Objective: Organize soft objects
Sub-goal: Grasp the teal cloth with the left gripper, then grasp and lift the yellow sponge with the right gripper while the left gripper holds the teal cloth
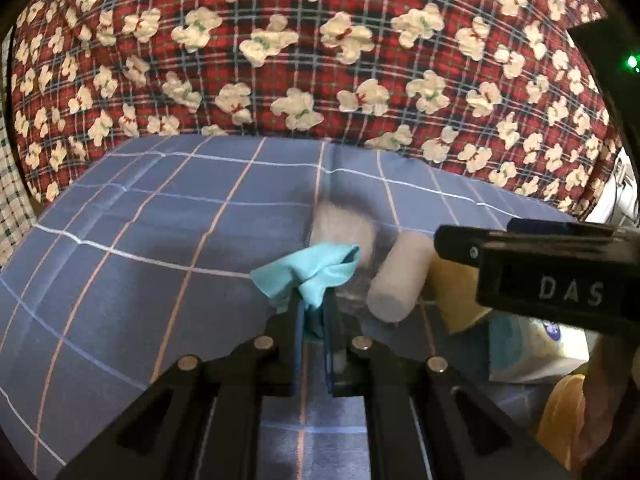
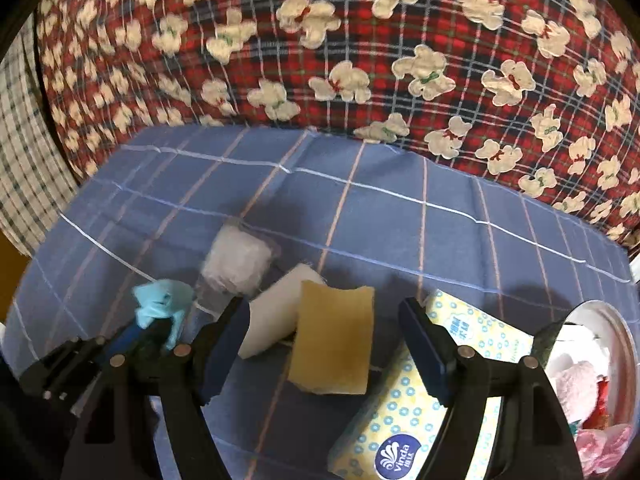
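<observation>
A: Surface first. Blue checked sheet (image 2: 400,216) with white and pink lines, spread flat; cannot tell what lies under it. Behind it rises a bulky red plaid quilt (image 1: 320,40) printed with cream bears. At far left, a strip of pale green-checked cloth (image 2: 24,160).

B: Things on the sheet?

A: A clear bag of white stuffing (image 2: 236,264) at the middle, blurred. Just beside it a white foam block (image 2: 276,320), and a tan sponge (image 2: 332,340) leaning against that block. To the right, a yellow tissue pack (image 2: 404,412) with blue dots. At the far right edge, a round white container (image 2: 600,312) holding pink fluffy items.

B: The left gripper (image 1: 314,304)?

A: Fingers pinched tight on a teal cloth (image 1: 316,276), which bunches above the tips, lifted clear of the sheet.

B: And the right gripper (image 2: 324,340)?

A: Fingers spread wide, holding nothing. The sponge shows in the gap between them, with the foam block behind the left finger and the tissue pack partly hidden by the right. From the left wrist view, the right gripper's black body blocks most of the sponge and tissue pack.
</observation>
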A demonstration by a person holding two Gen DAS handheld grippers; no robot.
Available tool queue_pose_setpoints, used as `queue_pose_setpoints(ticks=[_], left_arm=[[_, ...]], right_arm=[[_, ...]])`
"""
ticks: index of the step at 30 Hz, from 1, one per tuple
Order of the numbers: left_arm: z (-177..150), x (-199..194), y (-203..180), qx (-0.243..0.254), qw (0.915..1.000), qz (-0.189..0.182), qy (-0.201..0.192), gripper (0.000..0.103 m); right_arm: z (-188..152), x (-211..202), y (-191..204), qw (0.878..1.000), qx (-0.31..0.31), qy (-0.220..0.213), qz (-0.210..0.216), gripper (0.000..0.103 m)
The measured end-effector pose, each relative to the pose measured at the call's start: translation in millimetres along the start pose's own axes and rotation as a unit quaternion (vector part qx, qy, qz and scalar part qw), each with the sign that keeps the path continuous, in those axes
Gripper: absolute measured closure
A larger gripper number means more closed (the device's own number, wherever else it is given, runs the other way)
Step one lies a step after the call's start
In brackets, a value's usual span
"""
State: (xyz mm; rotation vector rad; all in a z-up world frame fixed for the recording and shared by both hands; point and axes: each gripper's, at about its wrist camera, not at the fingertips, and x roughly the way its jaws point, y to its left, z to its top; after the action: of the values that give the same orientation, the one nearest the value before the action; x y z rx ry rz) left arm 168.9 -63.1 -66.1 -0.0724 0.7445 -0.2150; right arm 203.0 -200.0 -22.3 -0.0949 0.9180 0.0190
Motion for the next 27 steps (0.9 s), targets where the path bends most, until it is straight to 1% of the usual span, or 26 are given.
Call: queue_pose_setpoints(ticks=[2, 4, 5, 7, 8, 9, 11, 12, 14, 16, 23, 27], left_arm=[[-0.1, -2.4, 3.9, -0.008, 0.9999, -0.007, -0.005, 0.097], [-0.6, -4.2, 4.4, -0.009, 0.9999, -0.007, -0.009, 0.097], [-0.5, -4.6, 4.0, -0.008, 0.9999, -0.008, -0.01, 0.097], [-0.2, -5.2, 3.7, -0.007, 0.9999, -0.008, -0.012, 0.097], [0.1, -5.6, 4.1, -0.008, 0.9998, -0.009, -0.013, 0.097], [-0.1, -6.2, 5.0, -0.01, 0.9998, -0.011, -0.014, 0.097], [0.6, -5.8, 5.4, -0.012, 0.9998, -0.012, -0.013, 0.097], [1.0, -5.4, 5.4, -0.013, 0.9998, -0.012, -0.013, 0.097], [0.6, -6.6, 6.1, -0.015, 0.9997, -0.014, -0.016, 0.097], [0.1, -7.5, 5.9, -0.015, 0.9996, -0.015, -0.02, 0.097], [-0.4, -11.1, 7.6, -0.021, 0.9993, -0.012, -0.03, 0.097], [0.1, -13.9, 7.4, -0.018, 0.9991, -0.006, -0.037, 0.097]], right_arm=[[1.4, 5.9, 0.9, 1.0, 0.0, 0.013, 0.0, 0.024], [1.7, 11.8, 1.6, 1.0, -0.003, 0.021, -0.019, 0.025], [2.2, 14.1, 1.4, 1.0, -0.003, 0.023, -0.017, 0.025], [1.0, 19.2, 0.8, 0.999, -0.003, 0.035, -0.018, 0.031], [0.4, 22.4, 0.9, 0.999, -0.004, 0.042, -0.017, 0.04], [-0.6, 26.7, 1.0, 0.999, -0.002, 0.052, -0.012, 0.045], [-2.6, 34.4, 1.0, 0.998, -0.001, 0.068, -0.013, 0.047], [-3.1, 36.5, 1.3, 0.997, 0.0, 0.071, -0.01, 0.053], [-2.3, 34.2, 2.2, 0.998, -0.003, 0.067, -0.013, 0.059], [-1.6, 31.0, 2.5, 0.998, 0.0, 0.065, 0.0, 0.061], [-9.1, 12.1, 10.6, 0.999, 0.028, 0.035, 0.027, 0.062], [-13.4, 2.6, 24.6, 0.999, 0.023, 0.006, 0.023, 0.062]])
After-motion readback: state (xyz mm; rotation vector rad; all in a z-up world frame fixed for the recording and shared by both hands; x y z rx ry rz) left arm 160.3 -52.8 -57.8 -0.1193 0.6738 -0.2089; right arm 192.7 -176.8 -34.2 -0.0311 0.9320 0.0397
